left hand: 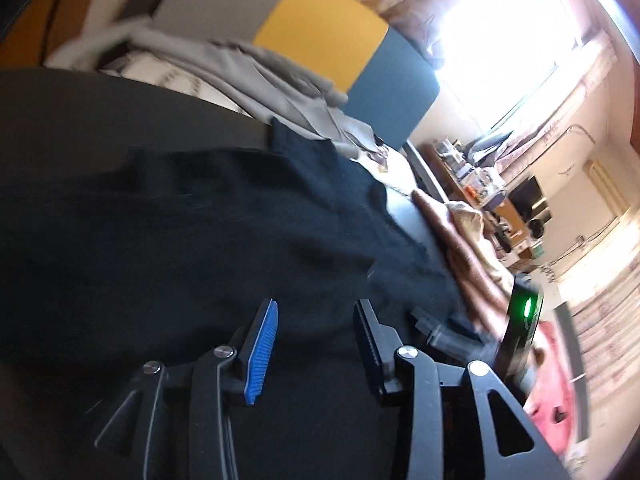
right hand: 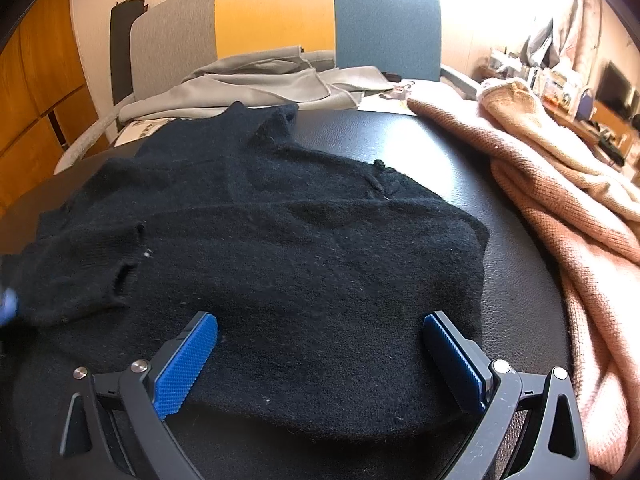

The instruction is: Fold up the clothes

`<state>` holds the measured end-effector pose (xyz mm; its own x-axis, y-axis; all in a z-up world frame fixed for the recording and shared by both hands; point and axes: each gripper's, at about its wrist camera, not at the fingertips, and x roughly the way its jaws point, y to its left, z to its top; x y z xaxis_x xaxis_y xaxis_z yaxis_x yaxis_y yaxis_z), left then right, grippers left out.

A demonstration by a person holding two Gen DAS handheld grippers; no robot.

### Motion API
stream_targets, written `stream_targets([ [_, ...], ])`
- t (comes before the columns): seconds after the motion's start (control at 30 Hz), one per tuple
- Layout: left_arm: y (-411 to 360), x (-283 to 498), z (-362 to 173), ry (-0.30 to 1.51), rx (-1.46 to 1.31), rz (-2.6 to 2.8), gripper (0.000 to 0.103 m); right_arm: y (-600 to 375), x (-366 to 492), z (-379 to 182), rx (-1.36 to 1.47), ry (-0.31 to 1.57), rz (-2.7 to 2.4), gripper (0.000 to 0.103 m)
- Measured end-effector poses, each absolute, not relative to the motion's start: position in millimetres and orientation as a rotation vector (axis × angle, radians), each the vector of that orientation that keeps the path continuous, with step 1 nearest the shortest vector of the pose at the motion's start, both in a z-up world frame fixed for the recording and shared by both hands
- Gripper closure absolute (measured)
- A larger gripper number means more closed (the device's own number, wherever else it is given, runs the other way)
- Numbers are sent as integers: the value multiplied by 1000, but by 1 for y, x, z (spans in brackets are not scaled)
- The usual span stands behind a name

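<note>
Sunlit bedroom, black leathery tabletop (right hand: pixel 400 136) with a colour-block chair behind it. Right tongs (right hand: pixel 320 340) are spread wide with nothing between the pads, hovering low over the near hem of the black knit sweater (right hand: pixel 280 240), which lies partly doubled over straight ahead of them. Left tongs (left hand: pixel 314 320) are parted a bit too, empty, right above the same sweater. Further out, a pink knit (right hand: pixel 560 200) is heaped off to the right tongs' right, a grey garment (right hand: pixel 260 80) beyond. My worry: fuzzy knit is thick, so a shallow pinch could grab one layer only and drag the fold crooked, or snag that pink one.
</note>
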<state>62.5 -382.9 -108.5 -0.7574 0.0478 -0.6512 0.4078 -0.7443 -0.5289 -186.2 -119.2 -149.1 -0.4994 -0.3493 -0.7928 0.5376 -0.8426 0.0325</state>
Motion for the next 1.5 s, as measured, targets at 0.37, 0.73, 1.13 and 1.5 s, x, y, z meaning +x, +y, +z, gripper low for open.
stream_targets([
  [0.37,-374,139,-143,907,917,-2576,63,-136,-154,-133,1257,-573,-1851,27],
  [0.73,-377,139,-148,966,849,-2612,63,-169,-152,-168,1357,-725,-1822,34],
  [1.13,-390,139,-143,1077,864,-2611,63,-247,-123,-103,1172,60,-2014,97],
  [1.5,-417,71,-134,1007,902,-2534,63,-243,-150,39,820,139,-2076,97],
])
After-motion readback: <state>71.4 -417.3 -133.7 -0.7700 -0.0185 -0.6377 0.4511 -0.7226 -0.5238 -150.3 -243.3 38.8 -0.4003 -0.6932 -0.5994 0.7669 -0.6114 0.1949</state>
